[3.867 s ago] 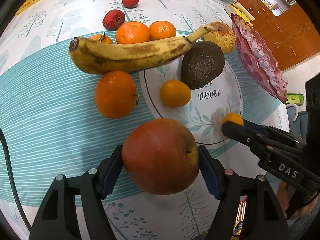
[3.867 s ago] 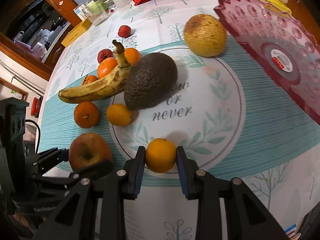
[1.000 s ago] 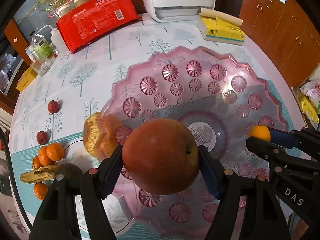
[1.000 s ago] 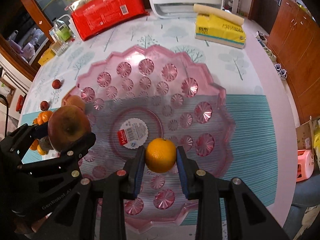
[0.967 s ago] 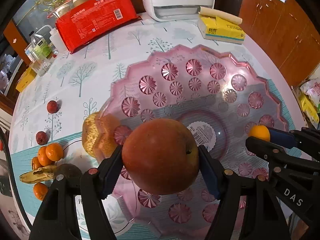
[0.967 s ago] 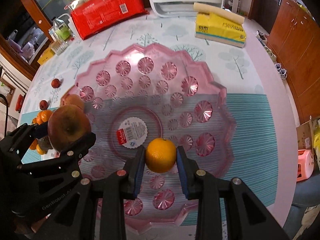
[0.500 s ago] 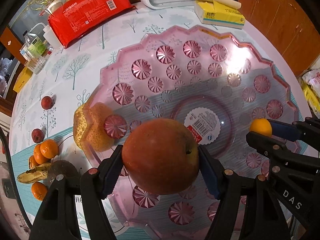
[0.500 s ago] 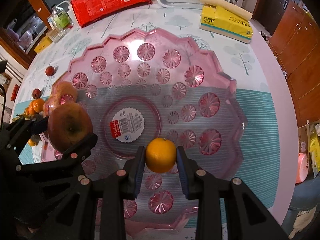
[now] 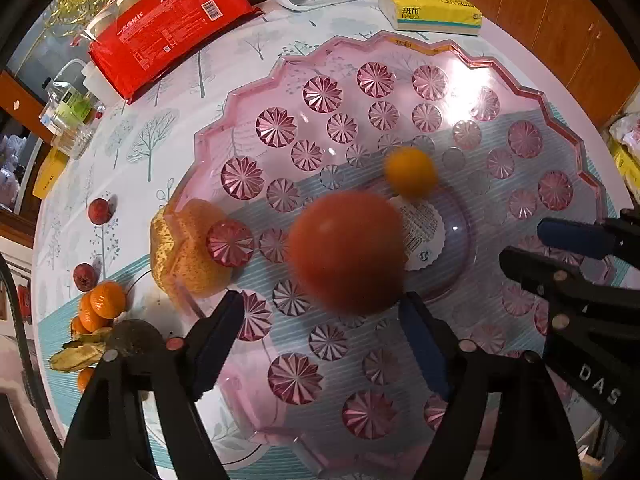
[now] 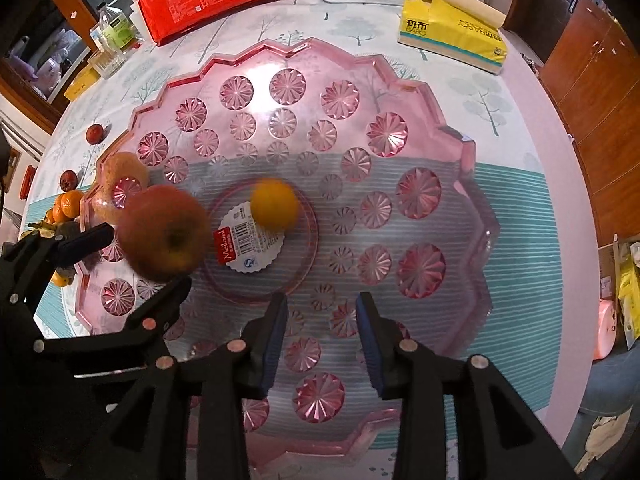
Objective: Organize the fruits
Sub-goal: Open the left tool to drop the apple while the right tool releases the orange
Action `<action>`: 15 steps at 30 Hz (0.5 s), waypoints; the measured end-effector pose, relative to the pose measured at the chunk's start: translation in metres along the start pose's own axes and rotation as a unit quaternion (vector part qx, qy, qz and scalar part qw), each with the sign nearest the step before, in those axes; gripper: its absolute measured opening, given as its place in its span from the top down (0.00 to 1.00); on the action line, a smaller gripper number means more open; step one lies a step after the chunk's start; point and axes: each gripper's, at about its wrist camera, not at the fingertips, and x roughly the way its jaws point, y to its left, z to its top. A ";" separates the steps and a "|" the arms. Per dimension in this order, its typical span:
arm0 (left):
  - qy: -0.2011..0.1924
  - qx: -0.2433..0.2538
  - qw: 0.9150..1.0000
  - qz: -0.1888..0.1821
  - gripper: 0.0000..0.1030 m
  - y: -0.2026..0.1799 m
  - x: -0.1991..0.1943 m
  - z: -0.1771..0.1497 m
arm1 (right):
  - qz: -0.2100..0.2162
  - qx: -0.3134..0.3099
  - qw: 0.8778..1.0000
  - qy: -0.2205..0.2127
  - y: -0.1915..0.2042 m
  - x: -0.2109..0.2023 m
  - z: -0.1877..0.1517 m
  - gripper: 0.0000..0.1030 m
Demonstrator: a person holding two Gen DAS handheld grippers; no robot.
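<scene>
Both my grippers, left (image 9: 320,336) and right (image 10: 322,324), have just opened, empty; the apple (image 9: 346,252) and orange (image 10: 275,209) ahead could roll across the pink tray (image 10: 468,152) and collide.

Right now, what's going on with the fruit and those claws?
Left gripper and right gripper just opened, empty. Apple and orange loose over pink dish. Nothing blocking.

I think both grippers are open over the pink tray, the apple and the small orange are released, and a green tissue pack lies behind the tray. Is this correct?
One detail is wrong: the tissue pack is yellow, not green, as the right wrist view shows. The rest holds: left gripper and right gripper stand open over the pink tray, with the apple and small orange released.
</scene>
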 end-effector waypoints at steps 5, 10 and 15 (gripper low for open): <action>-0.015 -0.005 1.000 -0.012 0.09 0.004 -0.012 -0.003 | 0.009 0.011 1.000 -0.010 -0.002 -0.007 0.001 0.43; -0.026 -0.012 1.000 -0.008 0.09 0.007 -0.023 -0.007 | 0.012 0.014 1.000 -0.015 -0.001 -0.013 0.001 0.43; -0.039 -0.024 0.999 -0.009 0.09 0.013 -0.037 -0.012 | 0.016 0.017 0.999 -0.026 -0.002 -0.022 -0.002 0.43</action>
